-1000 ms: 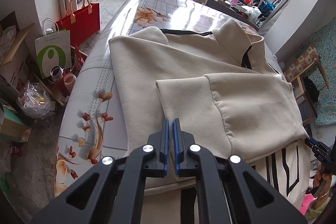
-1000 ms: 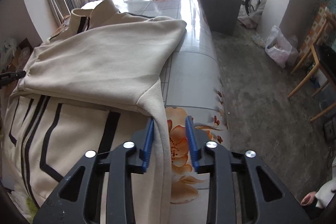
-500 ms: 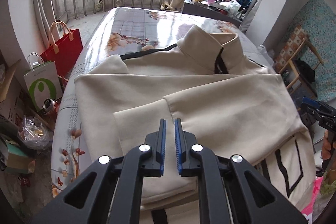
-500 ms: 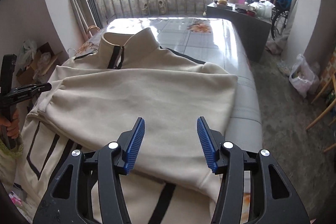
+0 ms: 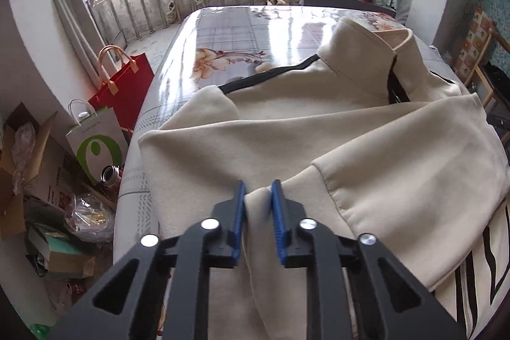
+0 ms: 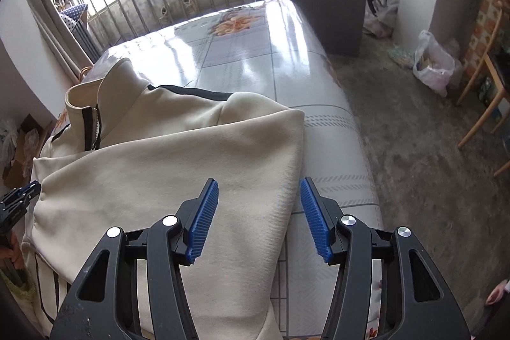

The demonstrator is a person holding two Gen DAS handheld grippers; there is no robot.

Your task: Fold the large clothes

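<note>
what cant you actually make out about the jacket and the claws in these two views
- Jacket hem and lower front: cut off by the bottom edge in both views, behind the claw bodies.
- Left claw: cloth fills its narrow gap; whether the pads press it is unclear.
- Right claw: open above the folded sleeve; contact unclear.
- Zip: open or closed, too small.

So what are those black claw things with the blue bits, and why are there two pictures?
They are grabbers that a person holds, one in each hand, and each carries a little camera looking along its two fingers. So one picture comes from the left gripper and the other from the right gripper. A big cream jacket lies on a shiny flowered table, with its sleeves folded across the front. The left gripper pinches a fold of the cream cloth between its blue pads. The right one is open: its jaws have just been opening and grip nothing, with the jacket's sleeve lying below them.
</note>
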